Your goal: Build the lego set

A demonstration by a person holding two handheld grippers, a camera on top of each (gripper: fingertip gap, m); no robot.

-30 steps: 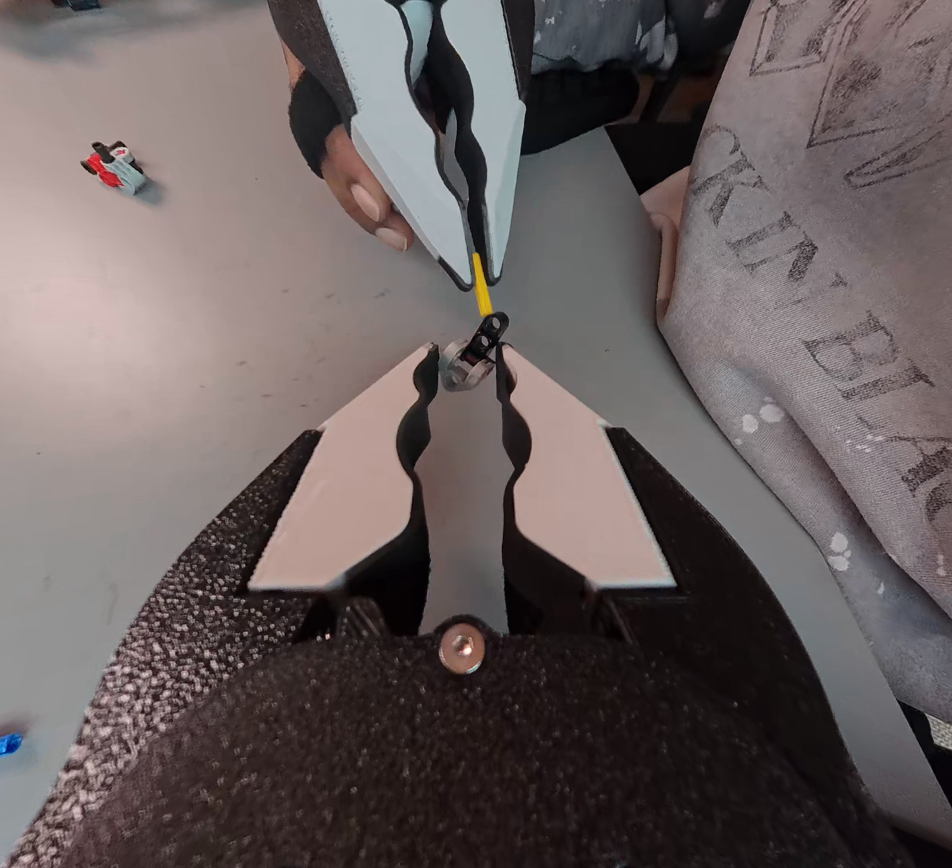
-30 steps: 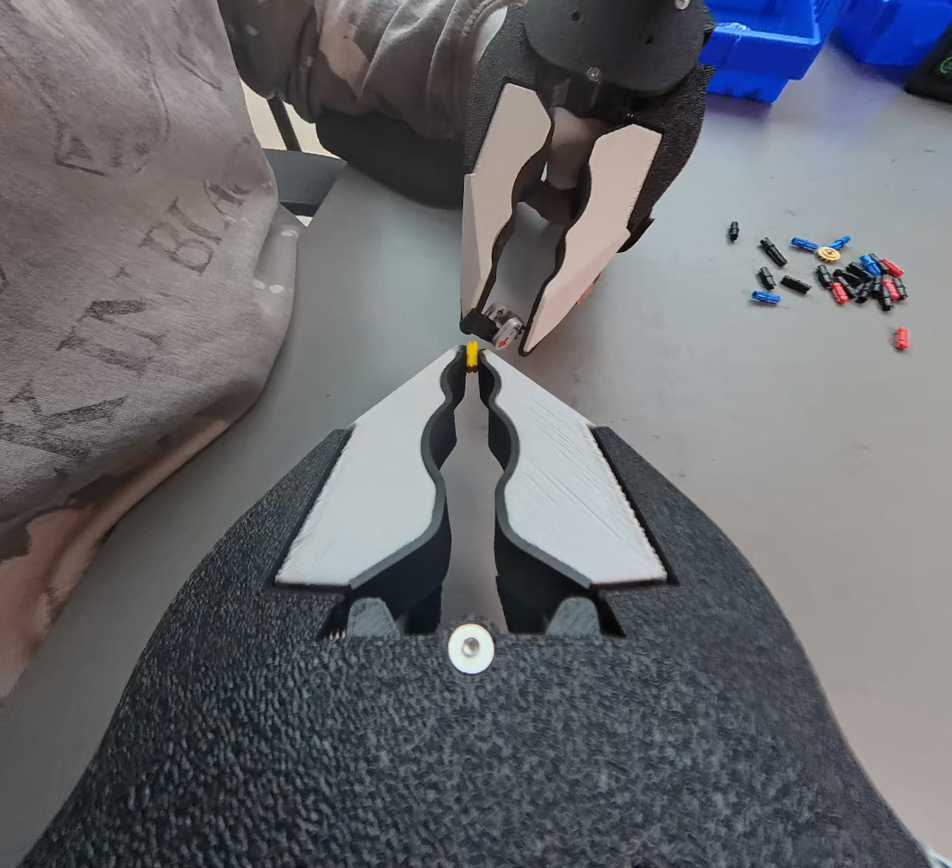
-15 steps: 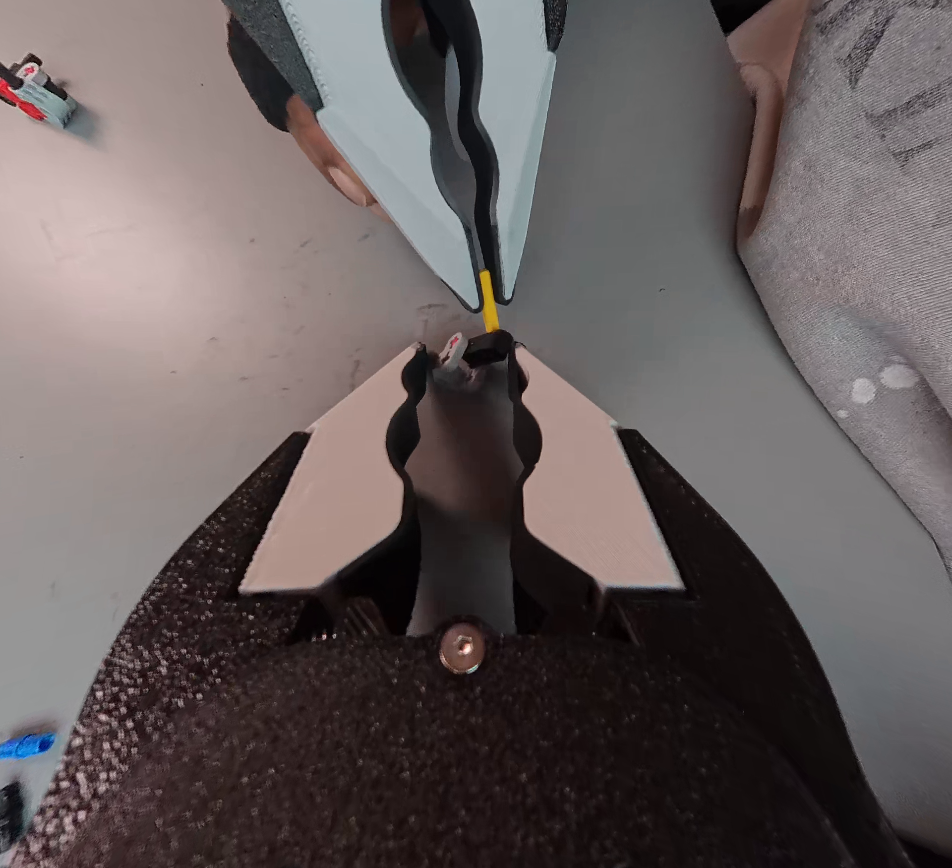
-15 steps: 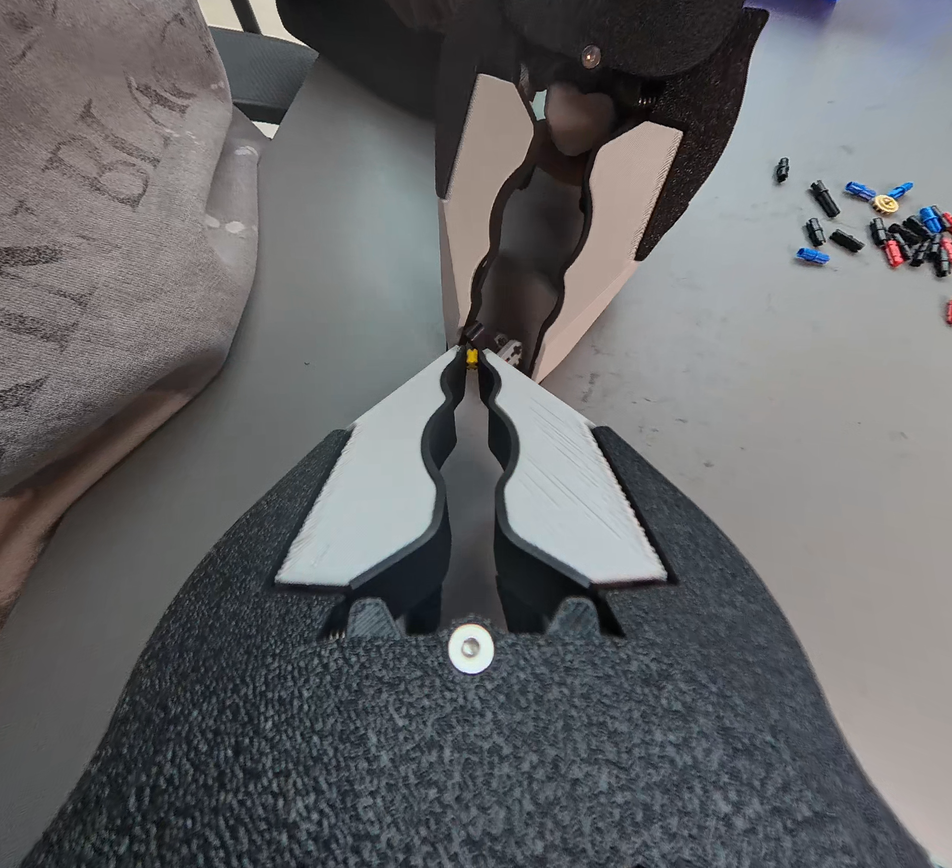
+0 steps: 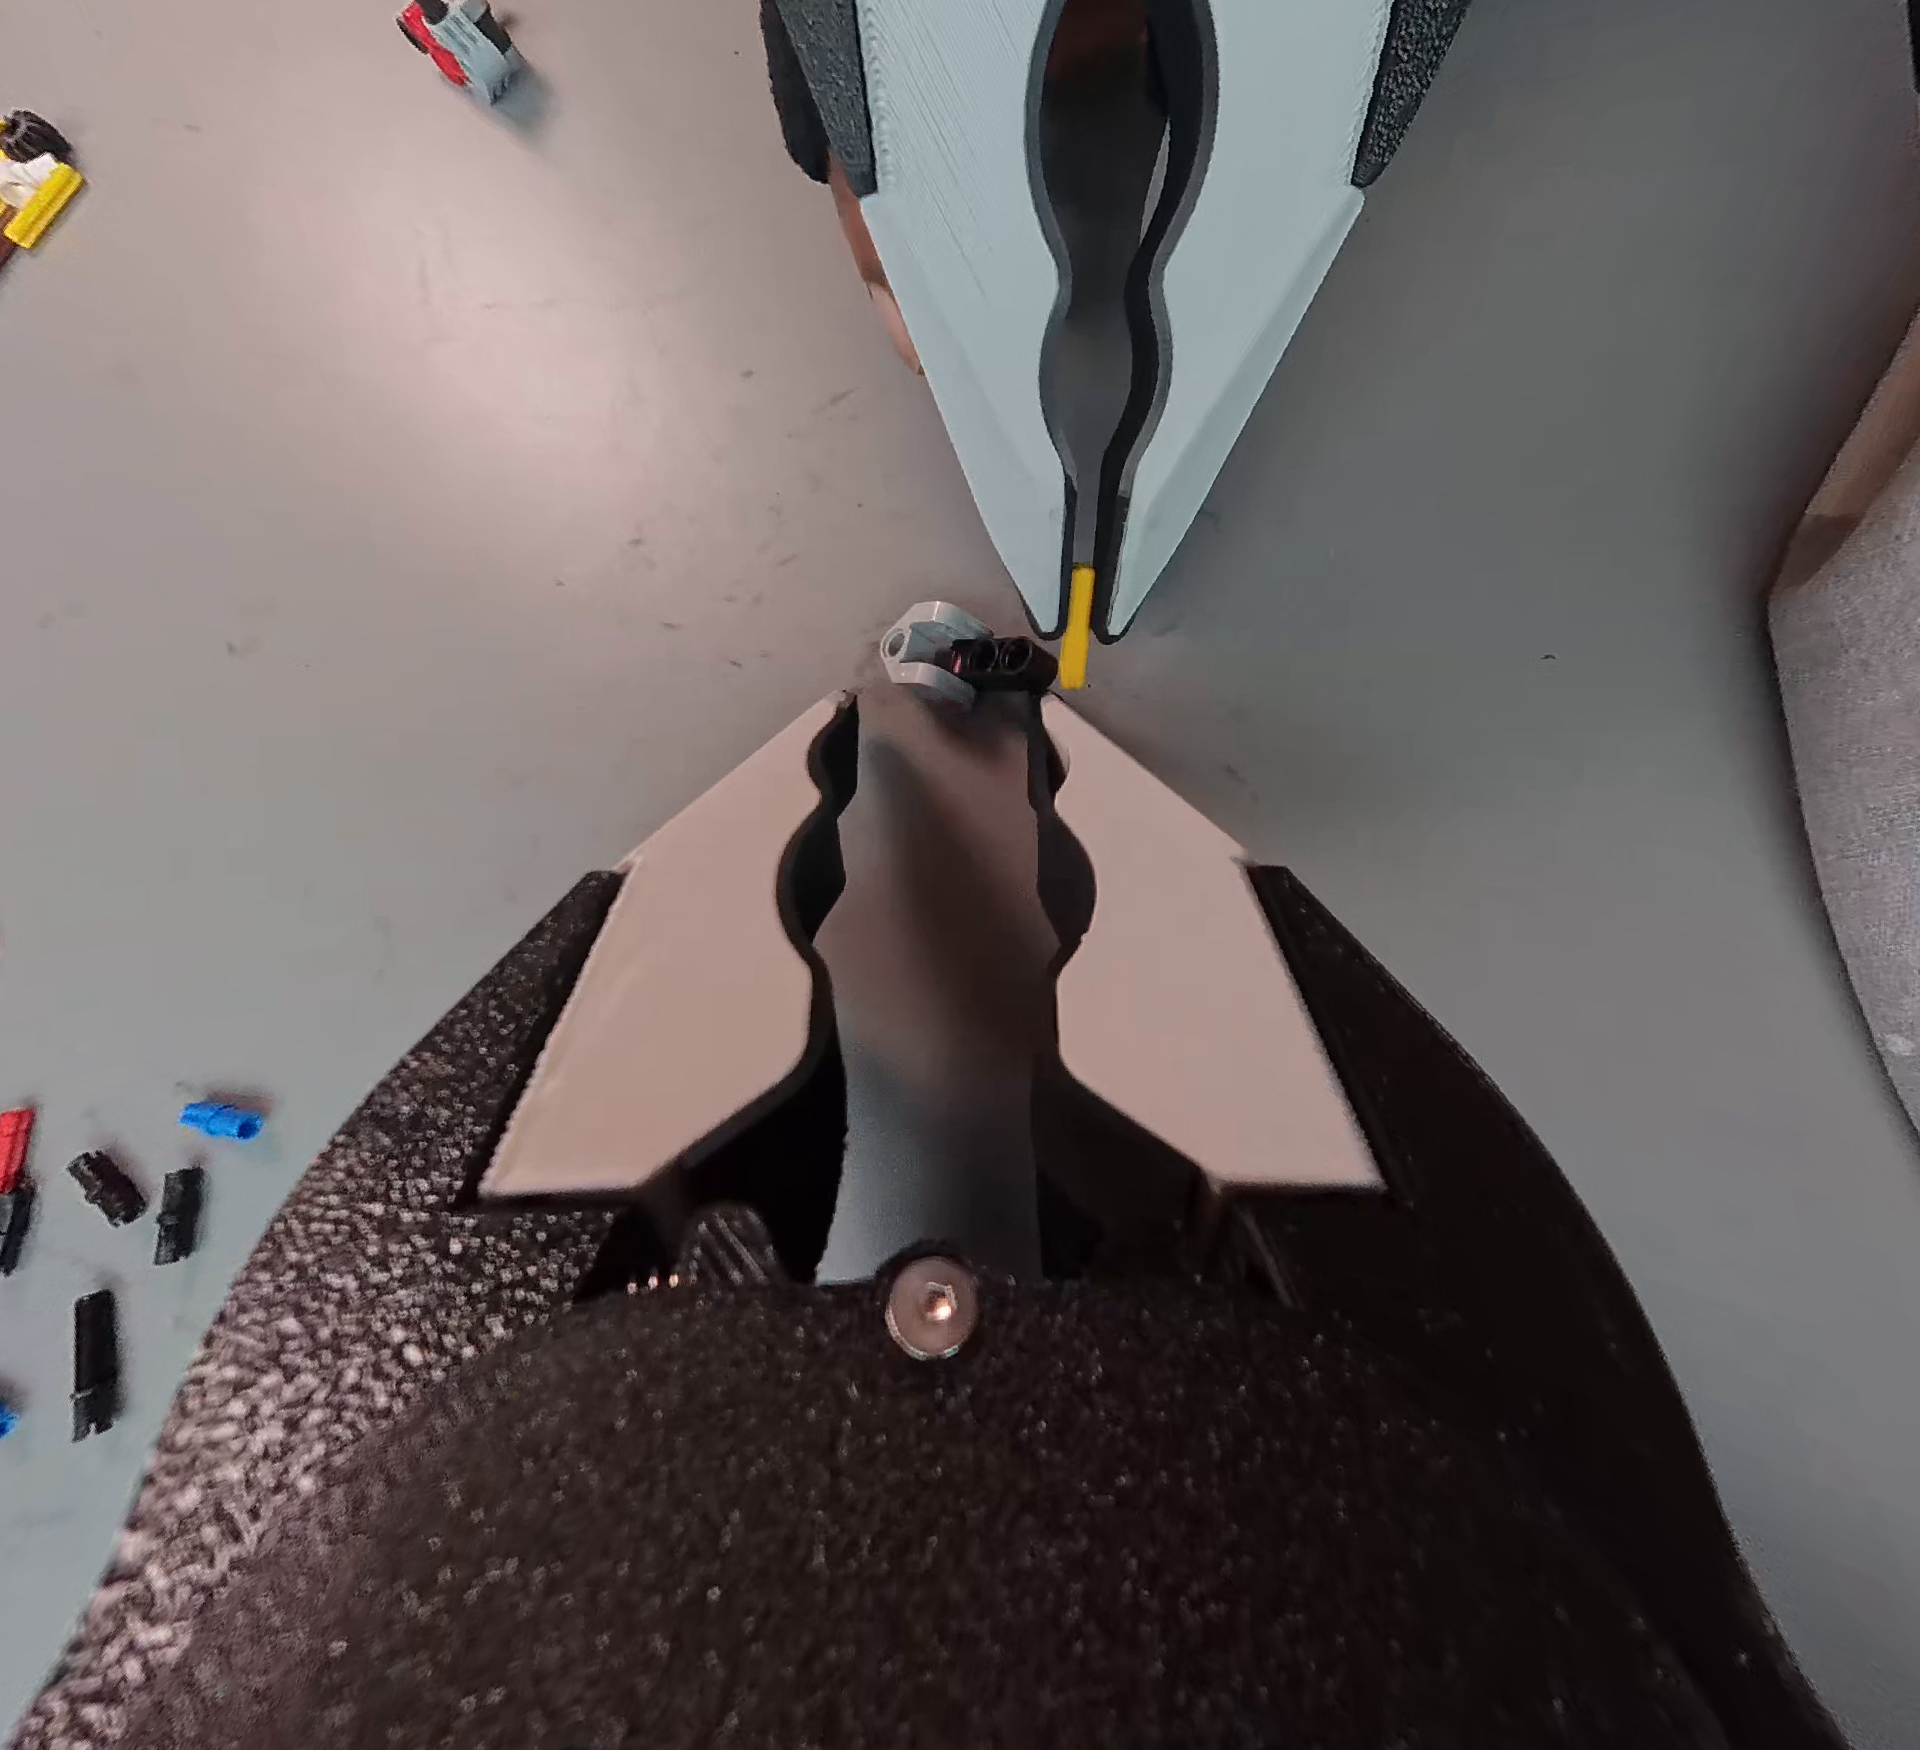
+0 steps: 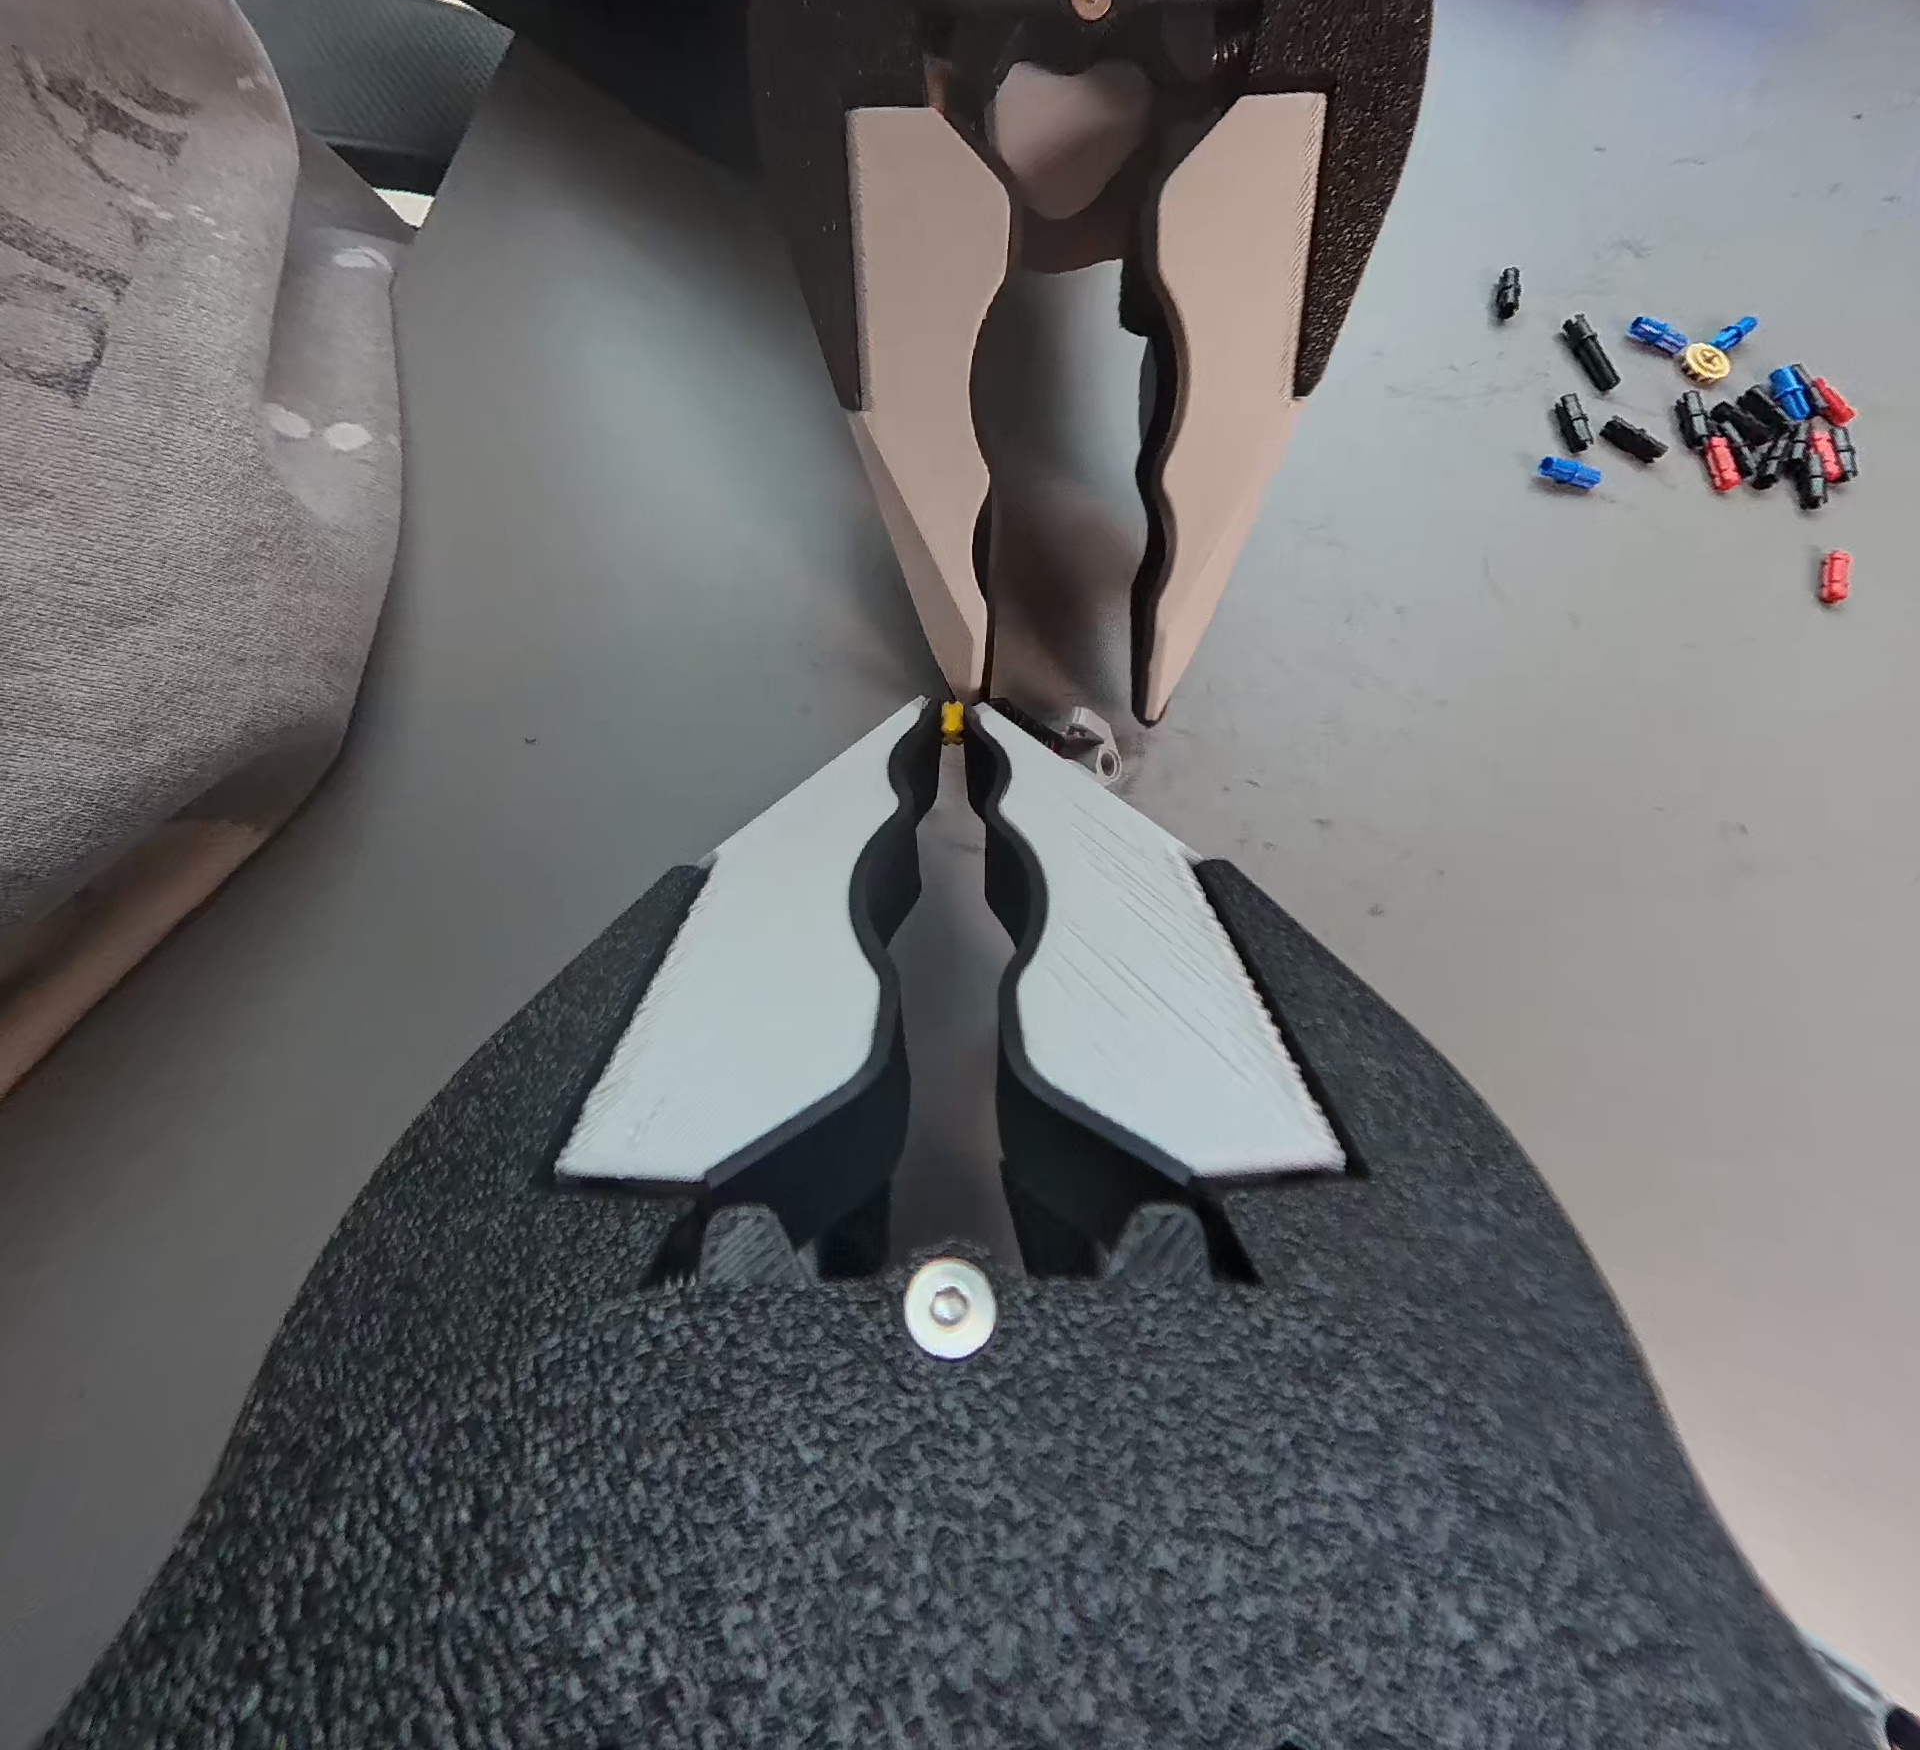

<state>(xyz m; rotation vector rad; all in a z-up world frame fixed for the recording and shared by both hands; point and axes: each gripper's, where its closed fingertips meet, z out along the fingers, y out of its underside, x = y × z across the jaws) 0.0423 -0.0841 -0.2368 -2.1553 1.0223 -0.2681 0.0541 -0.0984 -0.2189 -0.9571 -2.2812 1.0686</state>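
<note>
Risk noted: small piece loose on table while axle was brought to it.

We found the table (image 5: 416,474) bearing everything. The left gripper (image 5: 945,713) had its jaws spread, holding nothing; the right gripper (image 6: 948,724) had its jaws pressed on a yellow axle (image 5: 1076,625). The grey-and-black piece (image 5: 956,656) lay on the table at the left fingertips, just beside the axle tip. We judged that, ungripped, the piece could skid or turn under the axle's push, and the thin axle could twist in its pinch.

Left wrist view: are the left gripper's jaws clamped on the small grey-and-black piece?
No: the left gripper stands open, and the grey-and-black piece lies on the table just past its tips.
</note>
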